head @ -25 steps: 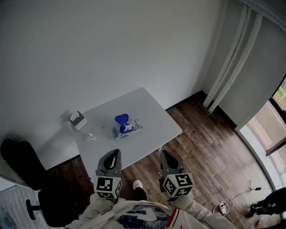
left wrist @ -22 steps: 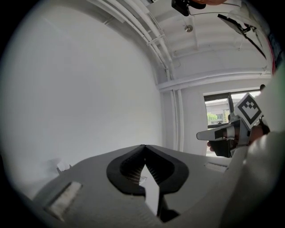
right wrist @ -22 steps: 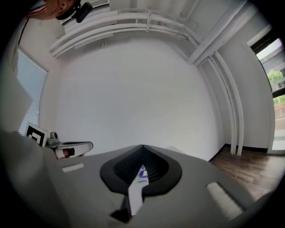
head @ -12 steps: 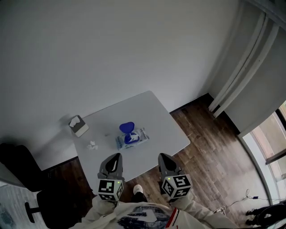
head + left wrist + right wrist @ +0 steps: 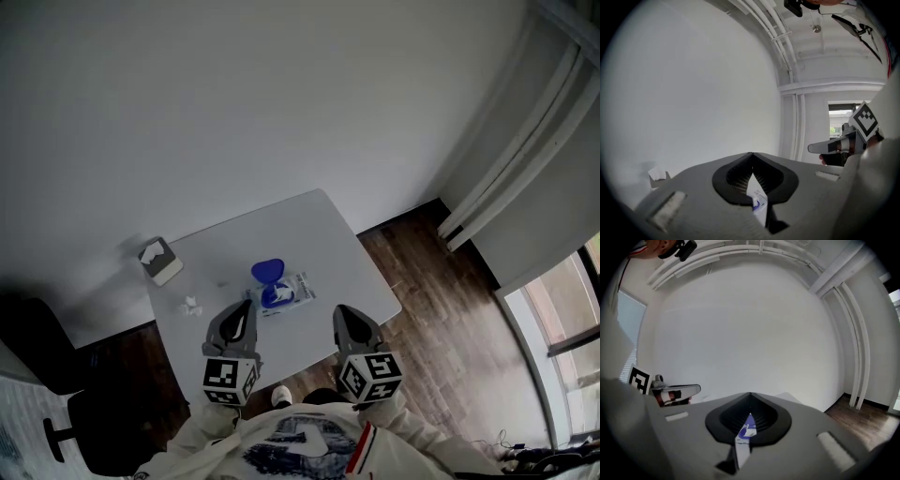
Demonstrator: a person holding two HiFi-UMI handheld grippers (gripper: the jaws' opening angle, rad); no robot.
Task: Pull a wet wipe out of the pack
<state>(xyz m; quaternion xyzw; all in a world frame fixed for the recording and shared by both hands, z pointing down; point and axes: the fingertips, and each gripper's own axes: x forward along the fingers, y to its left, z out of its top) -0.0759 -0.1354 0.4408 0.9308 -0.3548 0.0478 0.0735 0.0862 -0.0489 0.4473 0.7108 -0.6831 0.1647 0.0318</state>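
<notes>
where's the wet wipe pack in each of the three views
Head view: wet wipe pack near the centre, on the table.
Left gripper view: low centre, seen through the jaw gap.
Right gripper view: low centre, through the jaw gap.
Shared landmark: the white wall behind it.

Mostly matt finishes
The table (image 5: 309, 230) looked smooth, matt white; the wet wipe pack (image 5: 292, 293) was plastic film with a blue plastic lid (image 5: 266, 272); the floor (image 5: 450, 309), dark wood planks; the left gripper (image 5: 247, 305) and right gripper (image 5: 340, 309), matt grey plastic.
</notes>
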